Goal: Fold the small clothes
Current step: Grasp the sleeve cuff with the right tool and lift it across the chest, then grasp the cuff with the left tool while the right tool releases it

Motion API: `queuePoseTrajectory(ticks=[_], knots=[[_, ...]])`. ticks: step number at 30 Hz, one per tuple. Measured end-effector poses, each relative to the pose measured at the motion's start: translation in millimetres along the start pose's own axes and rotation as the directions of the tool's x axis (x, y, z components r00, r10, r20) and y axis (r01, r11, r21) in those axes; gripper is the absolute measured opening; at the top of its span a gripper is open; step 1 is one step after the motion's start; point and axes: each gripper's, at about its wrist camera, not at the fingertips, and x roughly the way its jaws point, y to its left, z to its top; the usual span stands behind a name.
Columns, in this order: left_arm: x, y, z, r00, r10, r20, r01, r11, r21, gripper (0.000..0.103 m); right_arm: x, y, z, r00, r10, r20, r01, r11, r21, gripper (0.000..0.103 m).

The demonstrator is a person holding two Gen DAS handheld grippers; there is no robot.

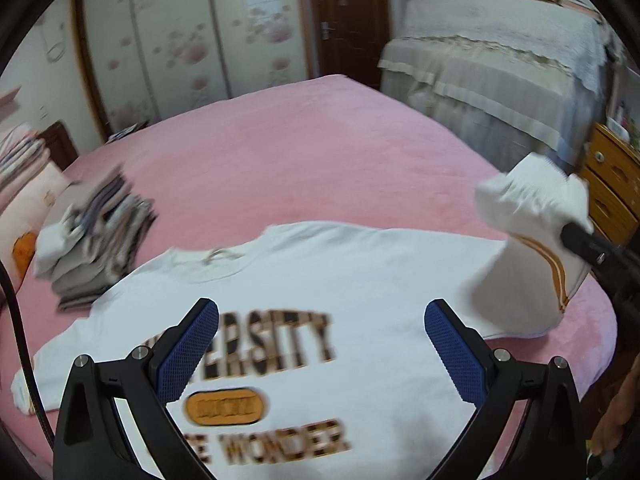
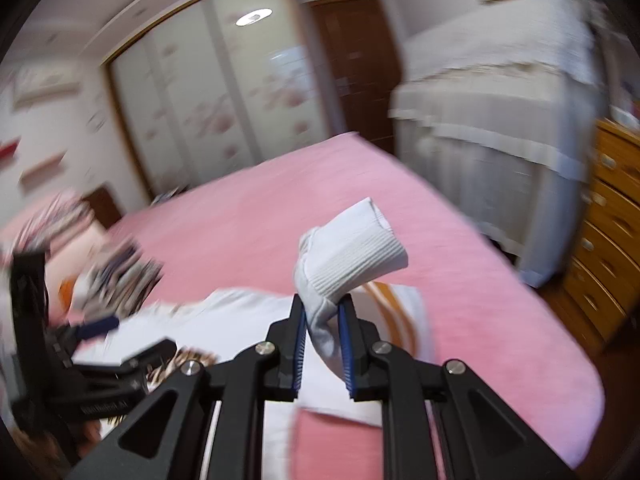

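A white sweatshirt (image 1: pixel 340 276) with brown "UNIVERSITY" lettering lies face up on the pink bed (image 1: pixel 300 152). My left gripper (image 1: pixel 318 318) is open and empty, hovering just above the chest print. My right gripper (image 2: pixel 323 308) is shut on the sweatshirt's right sleeve (image 2: pixel 320 320), with the ribbed cuff (image 2: pixel 356 248) sticking up above the pads. It holds the sleeve lifted off the bed. In the left wrist view the raised sleeve (image 1: pixel 528 208) and the right gripper's black finger (image 1: pixel 588 246) show at the right. The left gripper (image 2: pixel 100 326) shows at the left of the right wrist view.
A stack of folded clothes (image 1: pixel 96 240) sits on the bed at the left. A covered piece of furniture (image 1: pixel 500 68) and a wooden drawer chest (image 1: pixel 612 184) stand to the right of the bed. A wardrobe (image 1: pixel 192 40) and door (image 1: pixel 348 16) are behind.
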Motion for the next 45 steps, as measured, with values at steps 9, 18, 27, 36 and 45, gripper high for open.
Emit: queuePoseTrajectory(ticks=[9,18,27,36,45], knots=[[27.2,91.4,-62.2,0.992,0.031,-0.124,-0.044,0.994,-0.097,0.102,94.8,113.3,-76.9,0.973,0.061,-0.222,-0.108,0.973,-0.204,0.015],[45.5,92.6,-95.1,0.980,-0.089,-0.179,0.065,0.988,-0.137,0.102,97.2,144.4,-116.1,0.939,0.143,-0.314,-0.224,0.944,-0.241,0.036],[65.4,88.4,-104.0,0.921,-0.310,-0.236,0.246,0.932,-0.265,0.094,61.7,141.5,-126.8,0.947,0.118,-0.299,-0.204,0.940,-0.275,0.039],[106.7,78.6,-120.8,0.756,-0.605,-0.249,0.397,0.727,-0.561,0.067,34.3,104.6,-136.0,0.950,0.082,-0.302,-0.146,0.969,-0.197,0.039],[136.8,64.3,-128.2,0.687,-0.710,-0.159,0.403,0.553,-0.729,0.050,23.6,74.0,-133.8,0.958,0.070,-0.280,-0.103,0.989,-0.106,0.039]])
